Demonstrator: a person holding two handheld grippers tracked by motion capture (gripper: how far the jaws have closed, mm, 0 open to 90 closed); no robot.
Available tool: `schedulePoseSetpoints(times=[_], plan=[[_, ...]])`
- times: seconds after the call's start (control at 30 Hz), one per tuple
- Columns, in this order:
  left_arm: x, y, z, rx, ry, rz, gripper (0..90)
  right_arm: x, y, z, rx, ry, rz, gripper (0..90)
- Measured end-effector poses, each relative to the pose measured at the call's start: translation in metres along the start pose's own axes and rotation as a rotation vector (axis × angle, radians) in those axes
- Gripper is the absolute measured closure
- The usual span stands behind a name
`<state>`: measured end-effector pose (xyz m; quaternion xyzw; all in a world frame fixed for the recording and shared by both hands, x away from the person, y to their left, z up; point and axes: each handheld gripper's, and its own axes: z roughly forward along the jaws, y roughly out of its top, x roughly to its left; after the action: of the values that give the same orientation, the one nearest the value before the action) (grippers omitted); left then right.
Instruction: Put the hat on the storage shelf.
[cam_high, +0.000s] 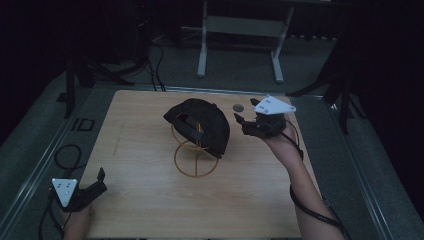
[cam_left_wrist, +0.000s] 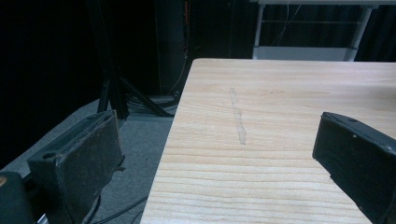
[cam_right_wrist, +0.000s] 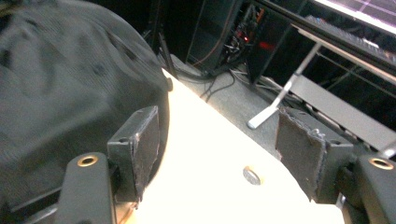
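Low at the bottom left of the high view, the left gripper (cam_high: 100, 178) is held open and empty. At the middle, the black cap (cam_high: 200, 125) is perched on a yellow wire stand (cam_high: 196, 159). Just right of it, the right gripper (cam_high: 240, 121) is held open and empty, far nearer the cap.

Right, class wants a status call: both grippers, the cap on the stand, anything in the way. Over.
Left gripper open, parked at near-left table corner. Right gripper open, empty, just right of black cap. Cap sits on yellow wire stand. Nothing between.
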<state>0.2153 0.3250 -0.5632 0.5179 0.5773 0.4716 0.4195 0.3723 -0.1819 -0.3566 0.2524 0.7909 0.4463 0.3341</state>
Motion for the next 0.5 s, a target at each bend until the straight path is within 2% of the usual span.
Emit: schedulePoseSetpoints(times=[0.27,0.33,0.43,0.47,0.5], plan=[[0.0,0.0,0.0,-0.002,0.001,-0.002,1.8,-0.017,-0.028,-0.008,0.018,-0.037,0.057,26.6],[0.0,0.0,0.0,-0.002,0.001,-0.001,1.8,-0.022,-0.037,-0.01,0.014,-0.038,0.082,21.9],[0.0,0.0,0.0,-0.002,0.001,-0.001,1.8,-0.027,-0.046,-0.013,0.011,-0.042,0.102,19.7],[0.0,0.0,0.0,-0.003,0.001,-0.001,1.8,-0.033,-0.058,-0.017,0.012,-0.055,0.12,17.4],[0.0,0.0,0.0,-0.003,0.0,-0.001,1.8,-0.035,-0.063,-0.019,0.007,-0.058,0.135,17.0]])
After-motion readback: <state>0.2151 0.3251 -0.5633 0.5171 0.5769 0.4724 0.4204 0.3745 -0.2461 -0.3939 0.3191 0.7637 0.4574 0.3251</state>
